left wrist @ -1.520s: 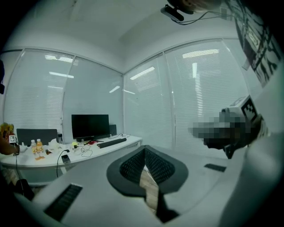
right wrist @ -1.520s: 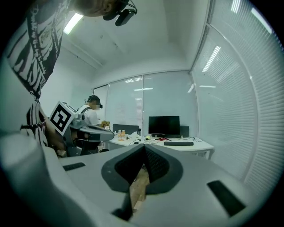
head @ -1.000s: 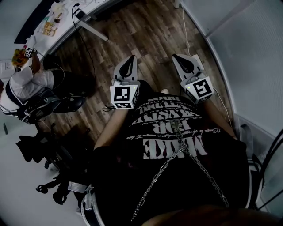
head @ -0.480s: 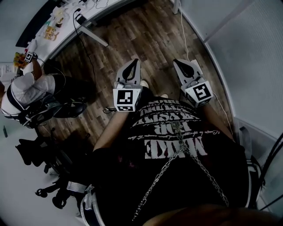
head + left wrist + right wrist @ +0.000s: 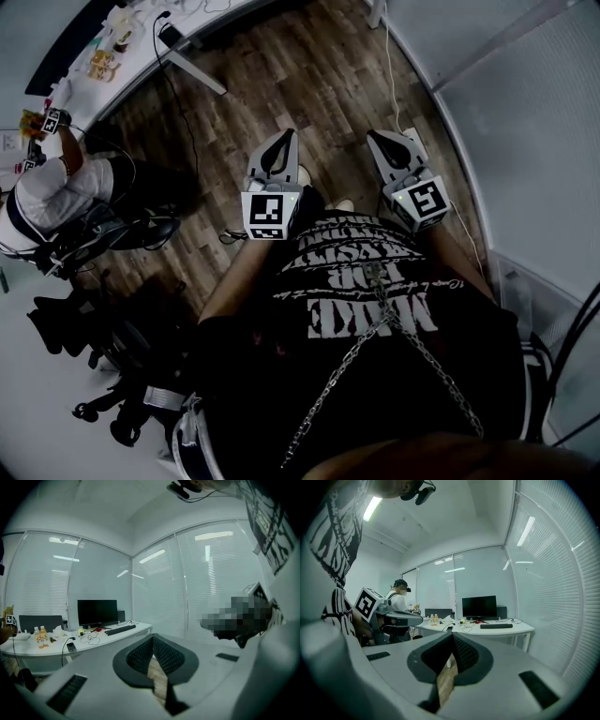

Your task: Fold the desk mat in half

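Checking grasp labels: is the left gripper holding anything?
No, the left gripper has its jaws together with nothing between them.

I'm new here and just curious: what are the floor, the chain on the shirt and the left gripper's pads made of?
The floor looks like wood or wood-look laminate, matt: brown planks with grain and seams. The chain seems to be metal: pale links that glint. On the left gripper the pads are probably rubber or soft plastic, matt and dark, with a fine ribbed texture.
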Tool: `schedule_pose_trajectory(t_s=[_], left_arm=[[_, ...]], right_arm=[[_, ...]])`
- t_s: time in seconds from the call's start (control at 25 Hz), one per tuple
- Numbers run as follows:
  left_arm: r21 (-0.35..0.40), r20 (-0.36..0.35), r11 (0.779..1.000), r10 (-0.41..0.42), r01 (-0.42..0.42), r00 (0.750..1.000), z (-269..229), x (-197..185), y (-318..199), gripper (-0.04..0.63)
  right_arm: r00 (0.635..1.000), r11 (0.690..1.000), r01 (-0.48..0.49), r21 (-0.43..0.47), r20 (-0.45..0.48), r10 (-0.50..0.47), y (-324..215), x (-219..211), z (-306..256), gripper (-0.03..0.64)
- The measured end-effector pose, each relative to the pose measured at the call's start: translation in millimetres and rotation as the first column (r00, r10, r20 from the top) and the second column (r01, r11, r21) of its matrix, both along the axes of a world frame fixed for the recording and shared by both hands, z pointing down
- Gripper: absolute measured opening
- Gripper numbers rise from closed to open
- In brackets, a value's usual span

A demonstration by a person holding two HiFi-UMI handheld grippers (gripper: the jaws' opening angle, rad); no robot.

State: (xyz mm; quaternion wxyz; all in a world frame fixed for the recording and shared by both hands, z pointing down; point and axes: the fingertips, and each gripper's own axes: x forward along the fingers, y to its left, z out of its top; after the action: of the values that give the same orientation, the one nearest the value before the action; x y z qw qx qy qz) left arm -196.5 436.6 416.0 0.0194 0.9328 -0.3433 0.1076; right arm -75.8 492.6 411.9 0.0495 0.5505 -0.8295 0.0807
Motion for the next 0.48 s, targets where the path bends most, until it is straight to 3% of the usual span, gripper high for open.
schedule_pose_trajectory(t_s=[0.48], left_arm=[[-0.015,-0.028,1.000,-0.018,0.018,0.999,8,-31,-82,0.008]], right_arm=[[0.999,0.999,-0.013,-0.030,-0.049,0.011,-79,-25,-2,-0.003]])
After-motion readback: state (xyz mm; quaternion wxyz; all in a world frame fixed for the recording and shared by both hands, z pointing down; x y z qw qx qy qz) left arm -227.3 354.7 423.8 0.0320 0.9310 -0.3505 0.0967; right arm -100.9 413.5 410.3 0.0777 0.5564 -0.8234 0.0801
